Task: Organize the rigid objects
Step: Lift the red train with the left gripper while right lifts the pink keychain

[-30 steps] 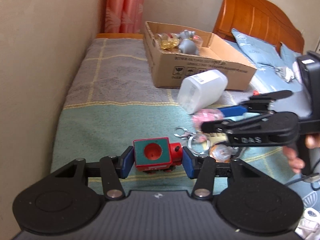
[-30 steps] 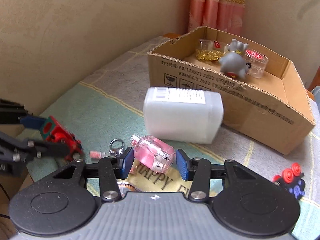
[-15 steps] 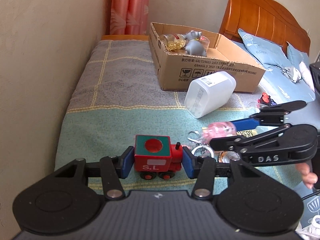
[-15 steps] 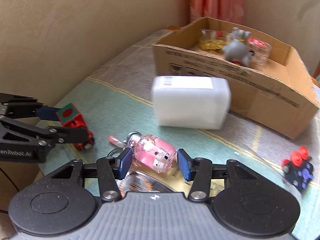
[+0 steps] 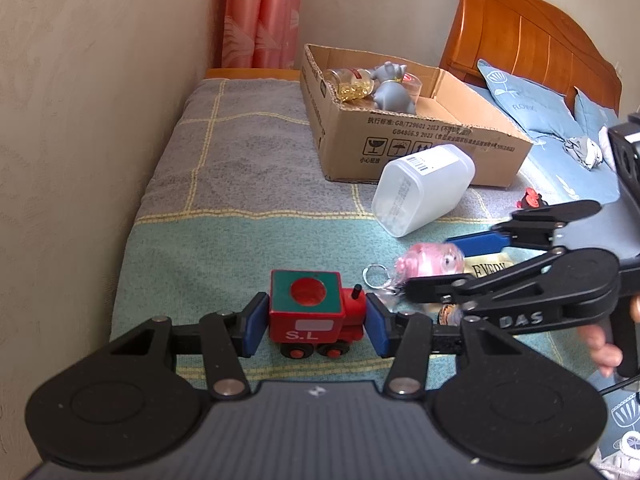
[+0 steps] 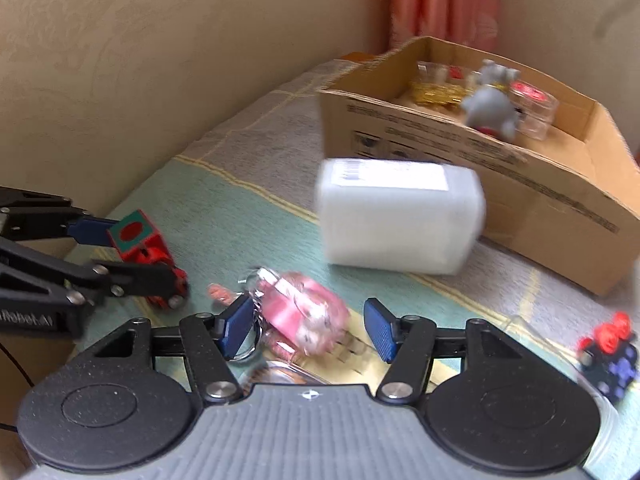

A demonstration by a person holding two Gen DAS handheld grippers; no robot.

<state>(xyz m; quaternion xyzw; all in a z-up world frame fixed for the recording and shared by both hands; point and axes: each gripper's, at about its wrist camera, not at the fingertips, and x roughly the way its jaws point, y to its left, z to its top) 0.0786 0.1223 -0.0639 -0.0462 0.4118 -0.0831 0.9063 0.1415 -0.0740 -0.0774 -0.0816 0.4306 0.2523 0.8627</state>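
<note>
Train point(image 5: 316, 312), red and green toy, clamped between blue pads of my left gripper point(image 5: 316, 324), level, low over blanket point(image 5: 224, 240). Right gripper point(image 6: 308, 330) level beside it, jaws wide, straddling pink bottle point(image 6: 308, 312) lying on blanket. Cardboard box point(image 5: 424, 140) beyond.

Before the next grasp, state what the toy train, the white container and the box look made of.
Toy train: likely painted wood, with blocky shapes and glossy red and green paint.
White container: translucent frosted plastic, smooth, with a barcode label.
Box: corrugated cardboard, matte brown, with a ragged cut rim and printed symbols.
</note>
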